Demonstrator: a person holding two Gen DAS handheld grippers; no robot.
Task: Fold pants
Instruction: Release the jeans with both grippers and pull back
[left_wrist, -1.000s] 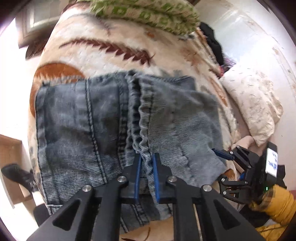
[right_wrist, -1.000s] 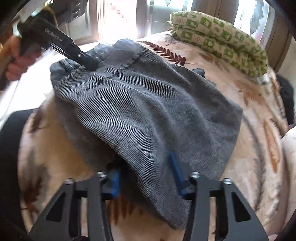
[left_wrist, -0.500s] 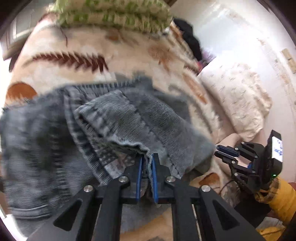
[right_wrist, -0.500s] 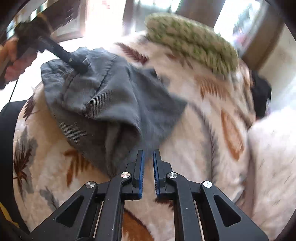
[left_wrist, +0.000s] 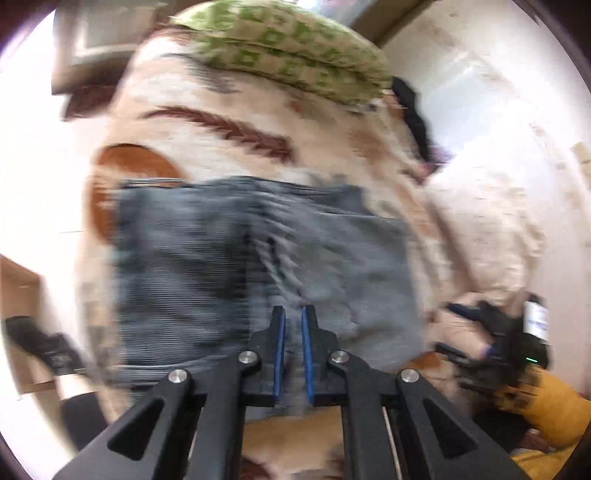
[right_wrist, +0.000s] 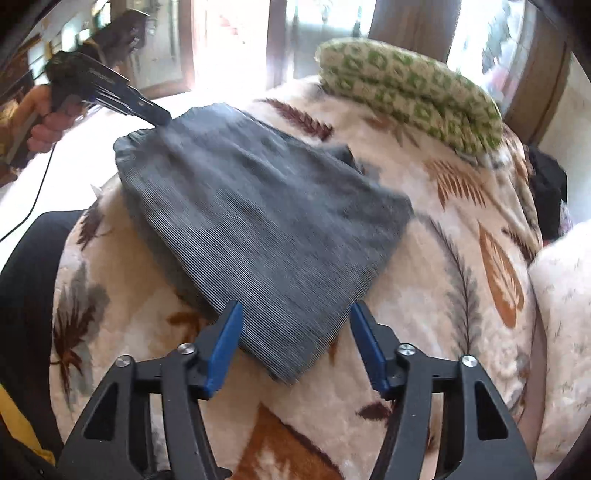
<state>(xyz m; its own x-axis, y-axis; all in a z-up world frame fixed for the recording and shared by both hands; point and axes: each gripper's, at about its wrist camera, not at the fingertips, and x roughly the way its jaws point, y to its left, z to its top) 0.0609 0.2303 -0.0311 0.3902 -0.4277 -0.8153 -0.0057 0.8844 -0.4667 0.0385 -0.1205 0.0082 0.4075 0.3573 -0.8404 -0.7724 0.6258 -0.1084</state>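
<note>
The grey-blue ribbed pants (right_wrist: 258, 221) lie folded in a flat bundle on the leaf-patterned blanket (right_wrist: 461, 295). In the blurred left wrist view the pants (left_wrist: 207, 266) fill the middle. My left gripper (left_wrist: 291, 325) is nearly shut at the pants' near edge; whether cloth sits between its pads is blurred. It also shows in the right wrist view (right_wrist: 162, 118), touching the bundle's far corner. My right gripper (right_wrist: 295, 317) is open, with its fingers on either side of the bundle's near corner. It also shows in the left wrist view (left_wrist: 469, 332).
A green-patterned folded quilt (right_wrist: 406, 88) lies at the bed's far end. A cream pillow (left_wrist: 487, 221) lies on the right side, with dark clothing (right_wrist: 546, 184) beyond it. The bed edge drops off to the left.
The lifted, bunched cloth has been laid back down flat as a folded bundle. My right gripper has opened from shut. My left gripper has moved, and its view is blurred.
</note>
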